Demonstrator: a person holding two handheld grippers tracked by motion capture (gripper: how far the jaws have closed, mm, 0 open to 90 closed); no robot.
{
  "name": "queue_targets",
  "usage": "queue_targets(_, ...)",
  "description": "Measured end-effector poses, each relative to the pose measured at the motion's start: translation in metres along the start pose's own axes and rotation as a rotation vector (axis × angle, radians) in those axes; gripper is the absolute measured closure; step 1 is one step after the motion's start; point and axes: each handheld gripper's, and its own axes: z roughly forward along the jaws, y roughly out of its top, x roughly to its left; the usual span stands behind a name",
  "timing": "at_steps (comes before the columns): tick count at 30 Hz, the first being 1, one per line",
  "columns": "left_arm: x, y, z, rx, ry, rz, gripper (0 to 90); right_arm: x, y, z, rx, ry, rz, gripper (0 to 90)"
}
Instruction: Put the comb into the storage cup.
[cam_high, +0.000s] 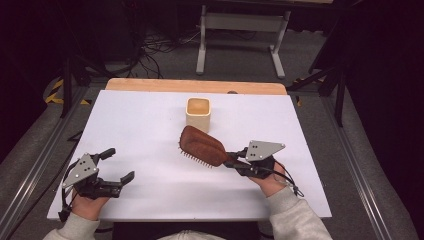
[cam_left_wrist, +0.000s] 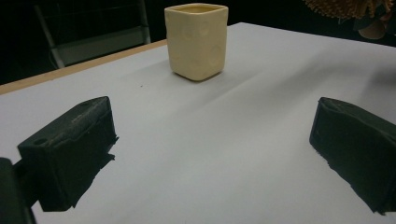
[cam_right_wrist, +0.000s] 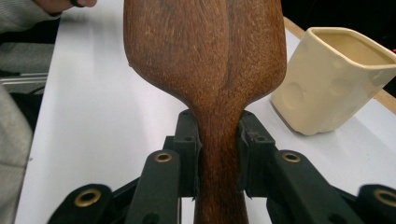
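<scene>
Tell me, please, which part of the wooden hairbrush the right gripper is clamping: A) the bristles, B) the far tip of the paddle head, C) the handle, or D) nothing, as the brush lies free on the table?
C: in the right gripper view, the right gripper has its two black jaws pressed against either side of the hairbrush at its narrow handle, just below the wide paddle head.

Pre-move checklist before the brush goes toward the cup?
1. Right tongs shut on the handle of the hairbrush: ok.
2. Brush lifted off the table: cannot tell; in the high view its bristles point down, close to the surface.
3. Cup upright, mouth open: ok.
4. Table bare between brush and cup: ok.
5. Left tongs open, holding nothing, well away from the cup: ok.
</scene>
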Motion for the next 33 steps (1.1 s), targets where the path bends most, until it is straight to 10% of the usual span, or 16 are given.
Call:
queue_targets(10,0.000,0.001,0.003,0.010,-0.018,-0.033,1.5,0.012,-0.008,0.021,-0.068,-0.042,0.073,72.2)
queue_targets(33,-0.011,0.044,0.031,0.031,-0.125,-0.026,0.6,0.028,-0.009,0.037,-0.085,-0.134,0.049,72.1)
